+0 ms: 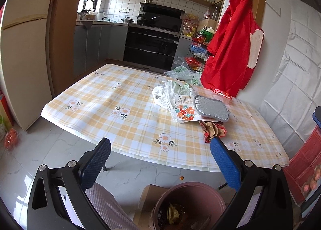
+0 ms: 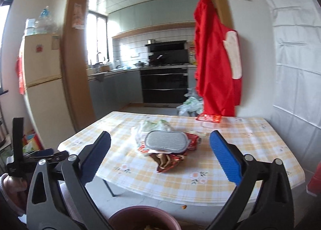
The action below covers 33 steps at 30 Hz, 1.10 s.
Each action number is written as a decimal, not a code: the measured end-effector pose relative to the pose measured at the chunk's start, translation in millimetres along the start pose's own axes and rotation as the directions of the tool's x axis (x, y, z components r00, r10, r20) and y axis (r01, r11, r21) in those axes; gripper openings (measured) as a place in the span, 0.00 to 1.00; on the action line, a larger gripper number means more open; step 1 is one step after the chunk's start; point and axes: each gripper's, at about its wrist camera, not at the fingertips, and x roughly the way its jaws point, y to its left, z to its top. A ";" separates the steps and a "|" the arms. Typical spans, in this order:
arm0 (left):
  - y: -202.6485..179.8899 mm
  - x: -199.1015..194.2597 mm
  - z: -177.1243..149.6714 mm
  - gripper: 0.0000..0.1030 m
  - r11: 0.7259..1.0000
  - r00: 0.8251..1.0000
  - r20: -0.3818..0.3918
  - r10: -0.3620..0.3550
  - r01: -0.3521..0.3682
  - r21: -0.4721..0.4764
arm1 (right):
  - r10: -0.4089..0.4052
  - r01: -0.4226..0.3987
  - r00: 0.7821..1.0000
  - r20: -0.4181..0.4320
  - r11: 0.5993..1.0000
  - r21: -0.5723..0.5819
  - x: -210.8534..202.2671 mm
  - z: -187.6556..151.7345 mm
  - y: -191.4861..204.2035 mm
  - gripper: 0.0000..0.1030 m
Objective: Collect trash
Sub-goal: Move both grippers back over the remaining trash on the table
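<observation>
A pile of trash lies on the yellow-checked table [image 1: 112,109] [image 2: 250,149]: a white plastic bag [image 1: 165,93] [image 2: 140,129], a flowered wrapper [image 1: 184,112], a grey oval sponge pad [image 1: 211,108] [image 2: 167,140] on top, and a crumpled red-and-gold wrapper [image 1: 212,130] [image 2: 167,160]. A pink trash bin [image 1: 188,206] [image 2: 144,218] with scraps inside stands on the floor below both grippers. My left gripper [image 1: 160,161] is open with nothing between its pads, short of the table edge. My right gripper [image 2: 160,157] is wide open and empty, above the bin.
A red apron [image 1: 232,49] [image 2: 218,69] hangs on the wall by the table's far right corner, with a red packet [image 1: 221,92] [image 2: 209,118] below it. Plastic bags [image 1: 180,71] lie on the floor behind. A fridge [image 1: 24,59] stands left. A person's pink-clad leg [image 1: 108,208] is beside the bin.
</observation>
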 end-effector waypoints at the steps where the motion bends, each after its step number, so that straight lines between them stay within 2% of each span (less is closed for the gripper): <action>1: 0.2 0.0 0.0 0.94 1.000 1.000 0.000 0.000 0.000 0.000 | -0.011 0.011 1.000 -0.004 1.000 0.011 1.0 -0.7 -3.4 0.95; 11: -6.1 13.2 -1.7 0.94 1.000 1.000 -0.027 0.001 -0.001 0.020 | -0.043 0.047 0.997 -0.065 0.997 0.066 18.8 -14.8 -22.1 0.95; 19: -22.9 41.6 -10.2 0.94 0.998 0.996 -0.090 -0.006 0.011 0.060 | -0.056 0.074 0.990 -0.126 0.987 0.141 41.0 -32.8 -45.1 0.95; 26: -44.3 63.2 -8.2 0.94 0.990 0.989 -0.122 -0.085 0.097 0.102 | -0.073 0.107 0.979 -0.193 0.978 0.177 63.9 -52.2 -63.2 0.95; 33: -70.1 100.0 14.3 0.92 0.975 0.968 -0.163 -0.191 0.207 0.086 | -0.109 0.154 0.967 -0.232 0.971 0.185 86.2 -66.9 -81.1 0.95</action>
